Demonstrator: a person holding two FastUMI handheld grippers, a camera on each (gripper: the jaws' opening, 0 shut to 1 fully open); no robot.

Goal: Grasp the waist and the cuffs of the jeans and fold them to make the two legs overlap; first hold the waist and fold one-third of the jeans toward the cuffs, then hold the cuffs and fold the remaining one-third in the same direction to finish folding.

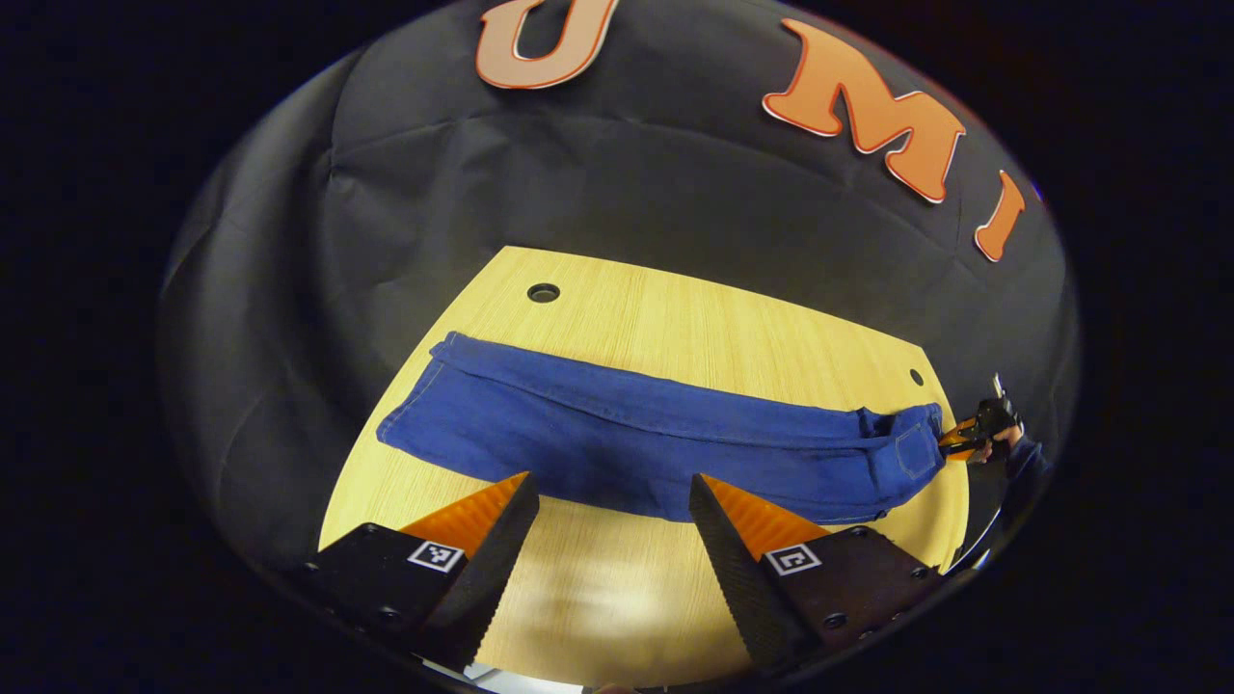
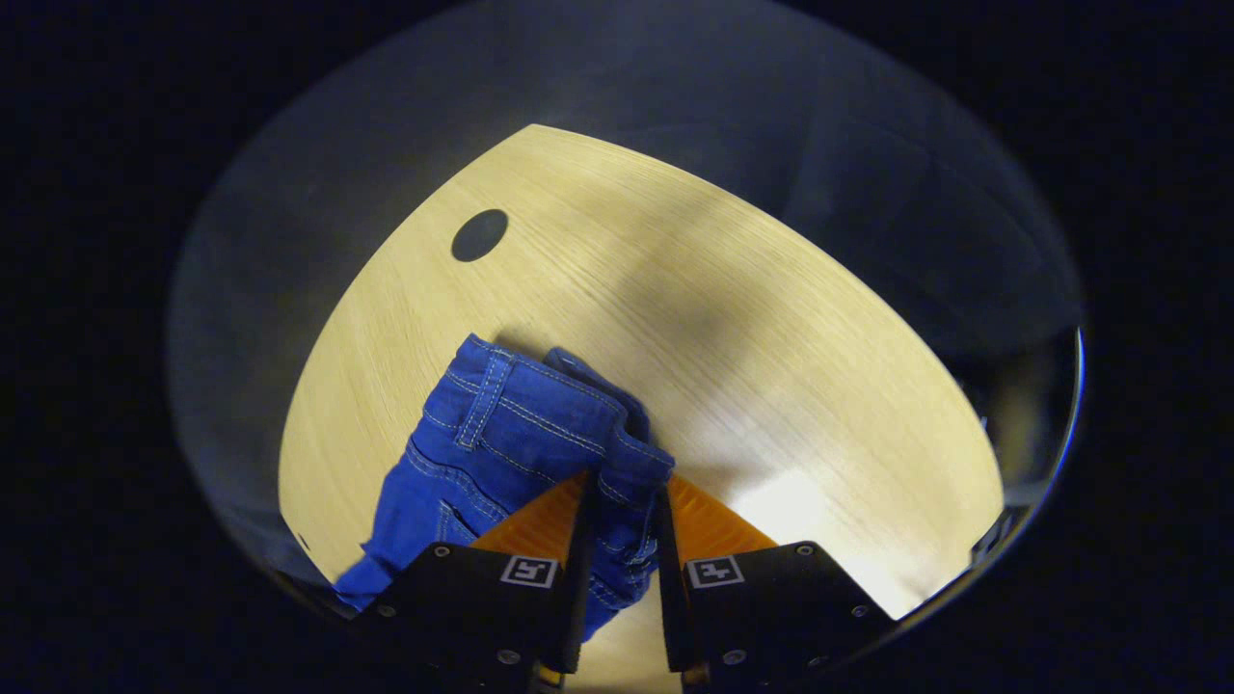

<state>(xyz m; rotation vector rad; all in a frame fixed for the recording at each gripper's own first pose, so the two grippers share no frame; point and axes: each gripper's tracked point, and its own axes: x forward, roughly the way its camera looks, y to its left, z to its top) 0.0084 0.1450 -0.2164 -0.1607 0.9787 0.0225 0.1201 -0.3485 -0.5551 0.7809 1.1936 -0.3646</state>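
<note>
Blue jeans [image 1: 636, 439] lie stretched across the wooden table [image 1: 675, 328], legs overlapped, cuffs at the left and waist at the right. My left gripper [image 1: 612, 492] hovers open just in front of the middle of the jeans' near edge, with nothing between its fingers. In the right gripper view, my right gripper [image 2: 622, 501] is shut on the waistband of the jeans [image 2: 521, 434], the denim bunched between its fingers and lifted a little. In the left gripper view, that right gripper [image 1: 964, 439] and the hand holding it sit at the waist end.
The table has a round cable hole [image 1: 544, 292] at the back left and another [image 1: 916, 377] at the back right, the latter also as a hole [image 2: 479, 234] in the right gripper view. Bare wood [image 2: 771, 386] lies beyond the waist.
</note>
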